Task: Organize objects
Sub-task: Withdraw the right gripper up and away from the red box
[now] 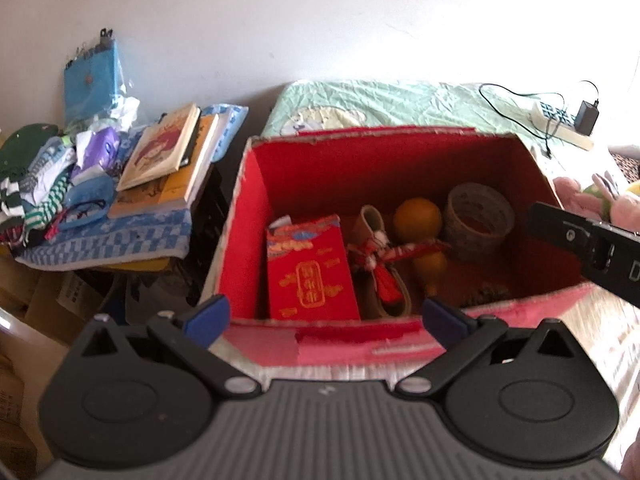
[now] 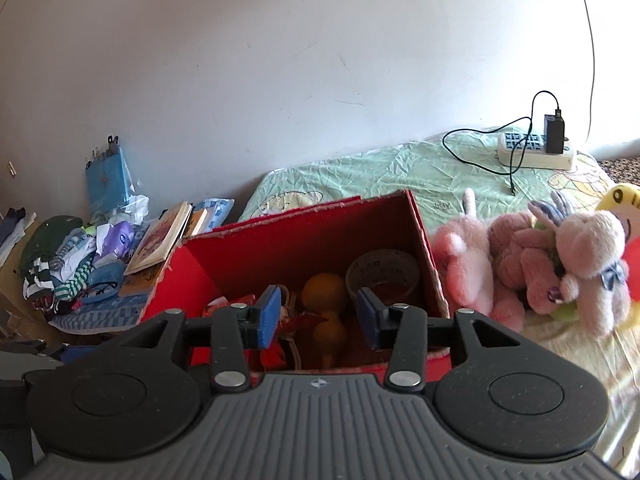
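A red cardboard box [image 1: 256,216] stands open on the bed; it also shows in the right wrist view [image 2: 304,236]. Inside lie a red envelope pack [image 1: 310,268], a yellow gourd with a red tassel [image 1: 418,220], a small shoe [image 1: 374,224] and a tape roll [image 1: 478,216]. My left gripper [image 1: 326,316] is open and empty at the box's near rim. My right gripper [image 2: 318,312] is open and empty above the box's near edge. Pink plush toys [image 2: 532,264] lie on the bed right of the box.
A side table holds a stack of books [image 1: 168,156], a clothes heap [image 1: 44,184] and a blue bag [image 1: 92,76]. A power strip with charger and cable [image 2: 536,148] lies on the green sheet [image 2: 380,176]. Cardboard boxes [image 1: 36,308] sit on the floor at left.
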Motion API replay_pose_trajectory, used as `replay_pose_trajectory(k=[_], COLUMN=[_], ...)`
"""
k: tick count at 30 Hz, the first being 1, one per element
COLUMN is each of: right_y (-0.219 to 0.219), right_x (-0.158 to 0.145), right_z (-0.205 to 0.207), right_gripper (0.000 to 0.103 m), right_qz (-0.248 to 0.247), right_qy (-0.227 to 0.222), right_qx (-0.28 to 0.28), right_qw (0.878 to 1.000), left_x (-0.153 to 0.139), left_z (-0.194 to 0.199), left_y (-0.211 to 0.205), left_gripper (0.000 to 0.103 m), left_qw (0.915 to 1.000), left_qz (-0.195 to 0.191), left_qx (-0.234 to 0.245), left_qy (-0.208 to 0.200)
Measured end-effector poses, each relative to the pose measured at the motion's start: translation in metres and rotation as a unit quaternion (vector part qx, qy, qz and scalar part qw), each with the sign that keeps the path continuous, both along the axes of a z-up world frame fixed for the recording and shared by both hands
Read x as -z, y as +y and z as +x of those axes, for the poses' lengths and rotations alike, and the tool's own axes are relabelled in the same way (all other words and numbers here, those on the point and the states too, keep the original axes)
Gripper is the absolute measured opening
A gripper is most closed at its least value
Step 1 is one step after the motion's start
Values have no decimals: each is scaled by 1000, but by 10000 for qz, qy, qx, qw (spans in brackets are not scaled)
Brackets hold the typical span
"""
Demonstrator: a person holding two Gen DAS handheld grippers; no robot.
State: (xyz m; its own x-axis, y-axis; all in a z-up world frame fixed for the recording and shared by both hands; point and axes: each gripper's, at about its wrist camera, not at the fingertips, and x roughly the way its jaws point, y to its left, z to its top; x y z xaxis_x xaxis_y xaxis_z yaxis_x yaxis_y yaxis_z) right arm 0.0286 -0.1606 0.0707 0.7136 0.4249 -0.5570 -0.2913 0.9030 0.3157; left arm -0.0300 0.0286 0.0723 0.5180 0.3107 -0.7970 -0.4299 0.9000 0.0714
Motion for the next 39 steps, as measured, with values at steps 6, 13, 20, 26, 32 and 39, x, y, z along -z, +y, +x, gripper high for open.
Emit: replay_pose_trajectory(k=[6,13,20,26,32,39], right_y=[-5,-4,-4,1,6,12], right_x=[10,15,21,24,28,36], right_z=[-12,-18,-19,-16,-12,-10], right_gripper=[45,45,45,45,45,45], right_qz=[-39,-86,-97,-128,-136,-196], right_qy=[205,362,500,569,733,935], right_qx=[31,-8,-36,-100,-146,-154], right_qw=[9998,9993,9987,9982,9971,9953], left_x=[11,27,33,34,37,48], left_z=[-11,-12,-12,-12,-9,-8], left_y=[-9,-21,-18,-14,-12,-2], left_gripper=[102,102,102,102,102,102], left_qw=[9997,9988,9981,9976,9971,9959], left_qz=[-115,100,98,162,212,87], left_qx=[74,46,-115,-229,-228,-263], left_qy=[180,480,599,633,689,856])
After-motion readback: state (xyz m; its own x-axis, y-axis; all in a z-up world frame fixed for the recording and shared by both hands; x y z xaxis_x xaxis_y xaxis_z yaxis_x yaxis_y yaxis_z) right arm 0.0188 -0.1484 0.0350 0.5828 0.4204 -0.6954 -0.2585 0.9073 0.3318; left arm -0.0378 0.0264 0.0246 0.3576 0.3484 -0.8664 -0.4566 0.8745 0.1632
